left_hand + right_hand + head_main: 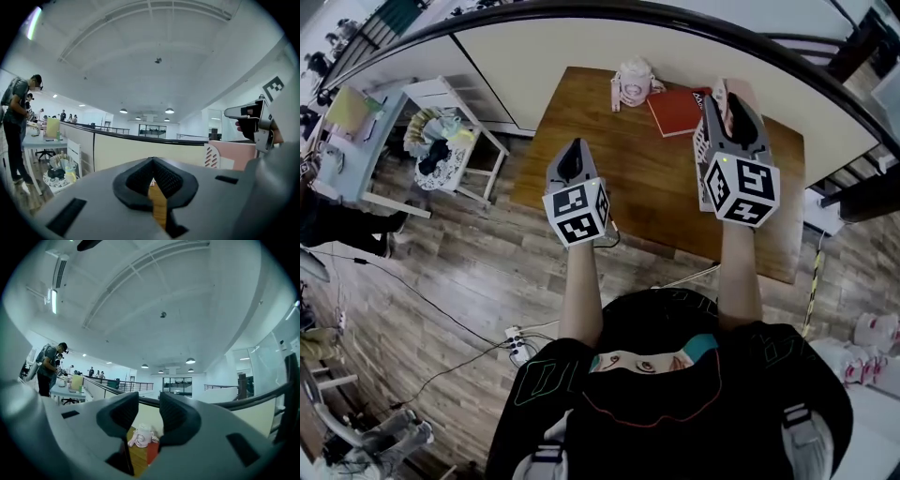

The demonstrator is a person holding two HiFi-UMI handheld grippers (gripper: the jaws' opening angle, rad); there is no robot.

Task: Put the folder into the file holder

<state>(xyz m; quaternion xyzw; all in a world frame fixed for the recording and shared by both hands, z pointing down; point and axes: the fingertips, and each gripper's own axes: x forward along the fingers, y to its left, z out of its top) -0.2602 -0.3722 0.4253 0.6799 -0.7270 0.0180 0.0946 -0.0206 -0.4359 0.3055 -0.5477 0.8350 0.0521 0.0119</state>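
A red folder (678, 110) lies flat at the far side of the wooden table (656, 187); the right gripper view shows a strip of this folder (152, 453) low between the jaws. A pink file holder (229, 157) with a slotted white end stands at the right, and in the head view the file holder (716, 92) is mostly hidden behind my right gripper (733, 98). That right gripper (149, 404) is open, held above the table with nothing between its pads. My left gripper (572, 150) hovers over the table's near left part, and its pads (152, 164) meet with nothing held.
A small pink and white bag-like object (635, 82) sits at the table's far edge, left of the folder. A low partition wall with a dark rail (581, 14) runs behind the table. A white rack with clutter (441, 141) stands on the floor to the left. Cables (516, 342) lie near my feet.
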